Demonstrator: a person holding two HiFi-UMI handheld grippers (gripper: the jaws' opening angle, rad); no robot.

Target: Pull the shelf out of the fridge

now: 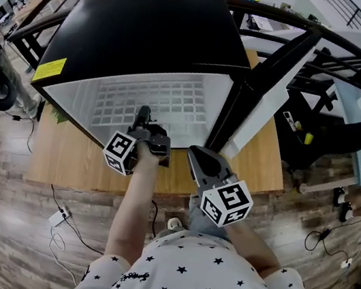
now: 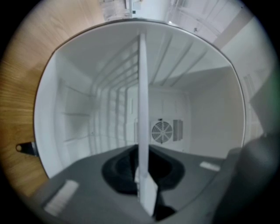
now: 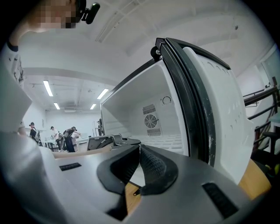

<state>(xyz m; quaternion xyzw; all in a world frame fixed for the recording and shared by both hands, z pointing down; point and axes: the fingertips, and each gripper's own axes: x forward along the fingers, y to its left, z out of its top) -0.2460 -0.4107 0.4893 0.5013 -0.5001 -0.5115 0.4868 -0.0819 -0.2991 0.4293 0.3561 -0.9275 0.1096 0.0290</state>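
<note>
Left gripper (image 1: 143, 114) clamped on thin white grid shelf (image 1: 177, 102) front edge, right gripper (image 1: 197, 154) closed empty outside black fridge (image 1: 153, 25); best to pull straight out, level, no twisting.

Left gripper (image 1: 143, 117) reaches level into the fridge (image 1: 153, 25), jaws clamped on the shelf (image 2: 142, 109); right gripper (image 1: 198, 156) hangs just outside the fridge, jaws together.

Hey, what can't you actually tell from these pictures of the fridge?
- Head view: where the left gripper meets the shelf; its own body covers that.
- Left gripper view: the shelf's surface; it shows edge-on and blurred.
- Right gripper view: the shelf's front edge, behind the right gripper.
</note>
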